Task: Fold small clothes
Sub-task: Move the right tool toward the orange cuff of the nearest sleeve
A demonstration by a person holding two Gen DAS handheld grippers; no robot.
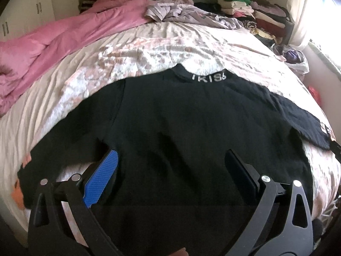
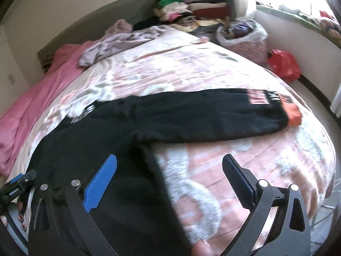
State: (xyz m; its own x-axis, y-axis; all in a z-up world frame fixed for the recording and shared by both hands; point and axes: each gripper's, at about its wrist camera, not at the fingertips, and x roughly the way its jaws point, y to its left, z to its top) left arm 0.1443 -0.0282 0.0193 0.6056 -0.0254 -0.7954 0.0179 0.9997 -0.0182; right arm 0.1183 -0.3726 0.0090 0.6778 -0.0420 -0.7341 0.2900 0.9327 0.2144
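A black sweatshirt [image 1: 181,128] lies spread flat on the bed [image 1: 149,49], neck band with white lettering toward the far end, one sleeve stretched out to the right and ending in an orange cuff [image 2: 293,115] near the bed's edge. The left gripper [image 1: 170,170] hovers low over the body of the sweatshirt, pointed toward the collar, its jaws wide apart and holding nothing; a blue pad [image 1: 102,179] faces inward on its left finger. The right gripper [image 2: 168,179] is likewise spread wide and empty, poised over the sweatshirt's right side edge just below the armpit, one finger above black fabric and the other above the floral bedspread [image 2: 234,149]. In the right wrist view the left gripper shows at the lower left, with painted fingernails of the left hand [image 2: 20,213] beside it. A pink blanket [image 1: 53,40] lies along the bed's left side, and stacked folded clothes [image 1: 251,10] sit at the far right corner
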